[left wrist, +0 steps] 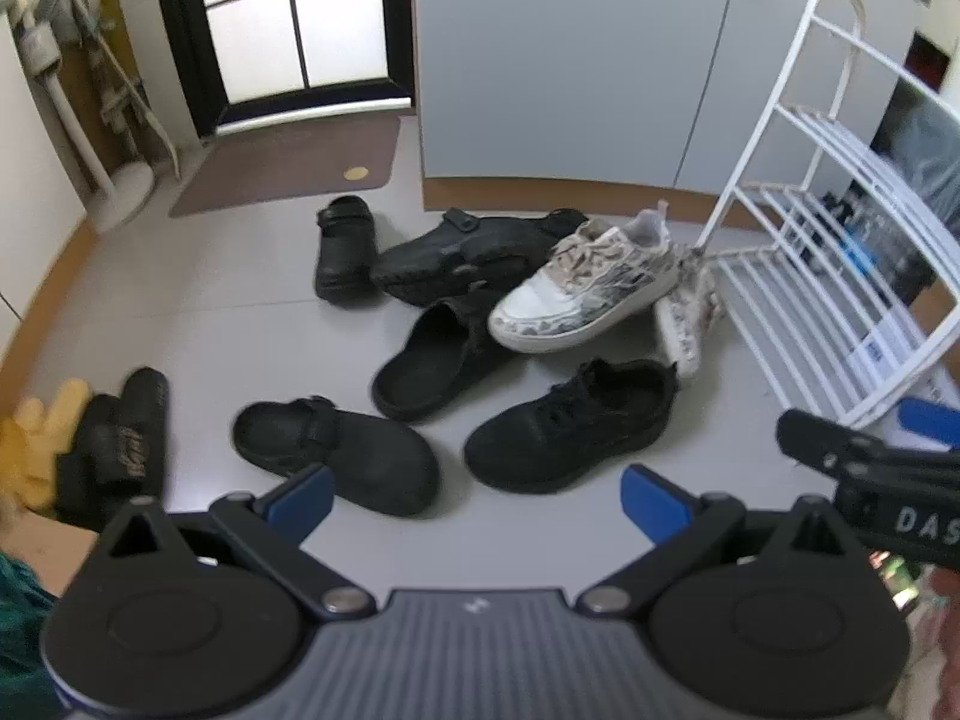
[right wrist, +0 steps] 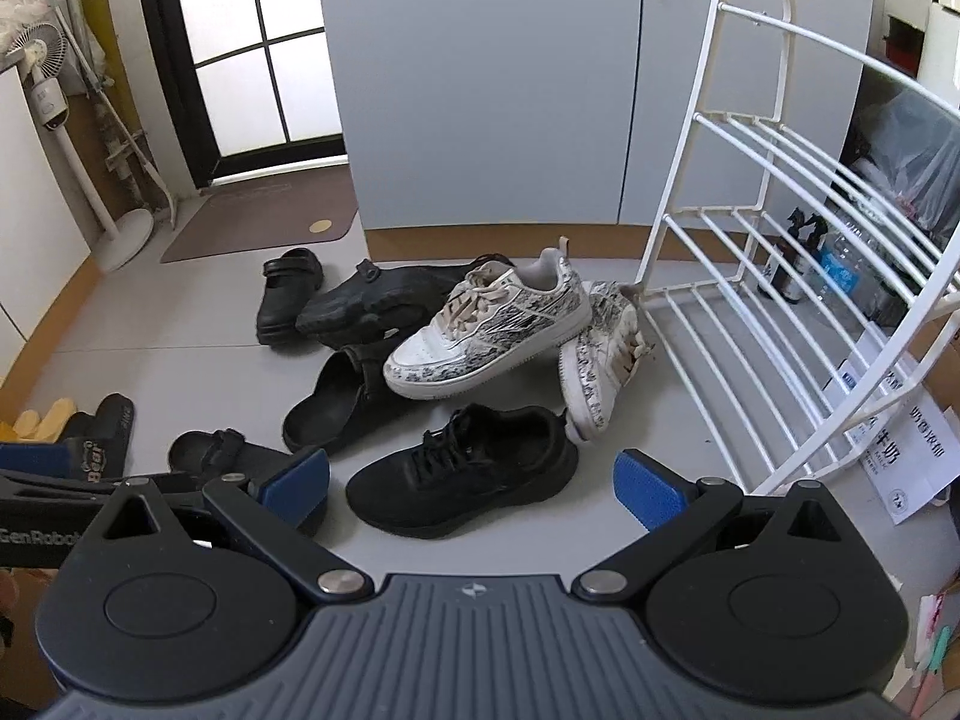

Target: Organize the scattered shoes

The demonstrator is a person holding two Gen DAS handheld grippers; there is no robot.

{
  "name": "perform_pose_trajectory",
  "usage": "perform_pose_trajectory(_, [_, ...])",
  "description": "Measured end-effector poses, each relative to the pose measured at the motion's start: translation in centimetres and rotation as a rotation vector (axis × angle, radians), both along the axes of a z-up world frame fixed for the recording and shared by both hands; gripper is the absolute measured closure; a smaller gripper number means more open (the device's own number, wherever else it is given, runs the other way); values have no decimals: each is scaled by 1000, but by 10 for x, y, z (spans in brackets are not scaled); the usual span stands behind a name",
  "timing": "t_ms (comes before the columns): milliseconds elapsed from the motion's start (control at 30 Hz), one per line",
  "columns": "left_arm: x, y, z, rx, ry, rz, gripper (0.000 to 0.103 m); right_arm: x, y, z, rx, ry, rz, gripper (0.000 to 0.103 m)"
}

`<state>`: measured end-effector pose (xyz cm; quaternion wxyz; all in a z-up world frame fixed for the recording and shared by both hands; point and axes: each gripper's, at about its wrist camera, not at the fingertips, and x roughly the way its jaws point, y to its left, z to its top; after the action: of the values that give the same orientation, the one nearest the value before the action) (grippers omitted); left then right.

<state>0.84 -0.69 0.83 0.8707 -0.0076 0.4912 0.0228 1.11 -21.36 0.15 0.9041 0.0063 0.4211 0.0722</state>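
Observation:
Shoes lie scattered on the pale floor. A black lace-up sneaker [left wrist: 570, 426] [right wrist: 462, 474] is nearest, just beyond both grippers. Behind it a white patterned sneaker [left wrist: 588, 288] [right wrist: 486, 330] rests on a black clog, and its mate [left wrist: 684, 318] [right wrist: 600, 366] lies on its side by the white wire shoe rack [left wrist: 840, 276] [right wrist: 780, 300]. Several black clogs [left wrist: 336, 450] [left wrist: 438, 360] [left wrist: 345, 249] spread to the left. My left gripper [left wrist: 477, 498] is open and empty. My right gripper [right wrist: 474, 486] is also open, holding nothing.
Black slippers [left wrist: 132, 432] and a yellow one [left wrist: 36, 444] sit at the far left. A brown doormat [left wrist: 288, 171] lies before the glass door, with a fan stand [left wrist: 120, 192] beside it. A grey cabinet [left wrist: 570, 60] backs the pile. Bottles [right wrist: 798, 258] and a printed carton [right wrist: 894, 456] stand behind the rack.

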Motion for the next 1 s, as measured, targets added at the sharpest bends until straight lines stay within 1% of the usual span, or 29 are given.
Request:
perform_pose_trajectory(100, [-5,7,9,-9,32,14,0,-6,-2,4,22,2,3,0])
perform_pose_trajectory(200, [-10,9,15,1,28,6,0,-13,-4,8,44,0,5,0])
perform_pose_trajectory(300, [-13,16,16,-15,34,21,0,-20,-5,13,45,-12,5,0])
perform_pose_trajectory(367, [-13,15,18,5,26,12,0,-25,-5,14,45,-14,-1,0])
perform_pose_trajectory(400, [-15,16,17,7,23,9,0,-22,-16,11,52,-9,-7,0])
perform_pose_trajectory(467, [-15,18,19,11,0,-31,0,-22,-20,12,67,-5,-22,0])
perform_pose_trajectory(533, [-15,21,18,2,-20,-46,0,-22,-20,13,76,-6,-35,0])
perform_pose_trajectory(600, [-14,27,11,-7,-57,-76,0,-21,-18,14,82,-8,-48,0])
perform_pose_trajectory(633, [-13,26,9,-2,-58,-82,0,-21,-18,14,84,-8,-55,0])
perform_pose_trajectory(700, [-9,30,2,19,-32,-106,1,-22,-12,13,72,-7,-57,0])
perform_pose_trajectory(767, [-11,35,5,-13,-53,-120,1,-24,-6,12,59,-5,-58,0])
perform_pose_trajectory(867, [-14,40,7,2,-63,-110,1,-26,4,9,38,-3,-60,0])
perform_pose_trajectory(900, [-13,45,7,-9,-52,-93,1,-27,7,9,31,-2,-61,0])
perform_pose_trajectory(1000, [-13,53,5,-64,-24,-98,1,-30,16,7,11,1,-63,0])
